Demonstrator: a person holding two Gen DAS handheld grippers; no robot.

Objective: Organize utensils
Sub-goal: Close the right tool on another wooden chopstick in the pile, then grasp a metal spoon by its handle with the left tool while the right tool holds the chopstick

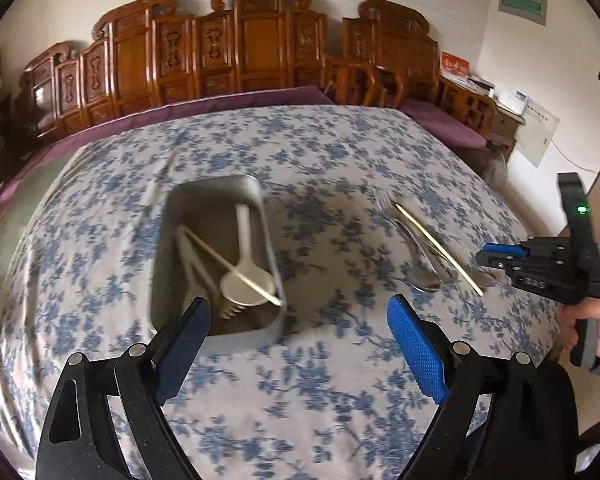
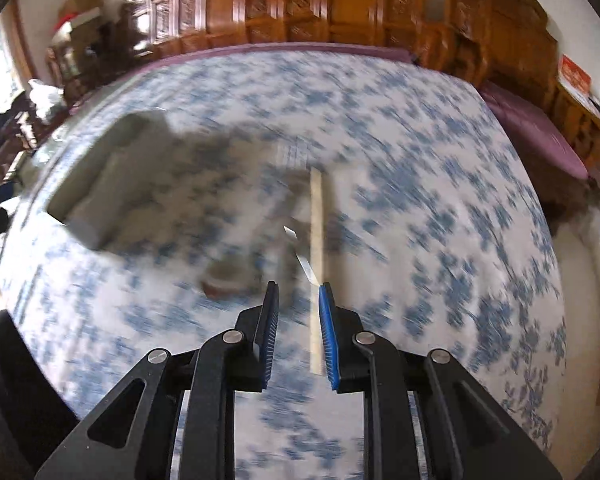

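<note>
The right gripper [image 2: 298, 290], jaws slightly apart and empty, is being brought over the chopstick [image 2: 317, 264]: light, stiff, slippery, best pinched mid-length. The left gripper [image 1: 300, 316] is being held wide apart.

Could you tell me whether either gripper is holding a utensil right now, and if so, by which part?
Nothing is held. The left gripper is wide open above the metal tray. The right gripper is open a little over a chopstick on the cloth, not clamping it.

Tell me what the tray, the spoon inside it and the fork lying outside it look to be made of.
Tray: likely brushed metal, dull grey with a soft sheen. Spoon: probably plastic, matte off-white, no glint. Fork: apparently polished steel, silvery and reflective, though blurred.
</note>
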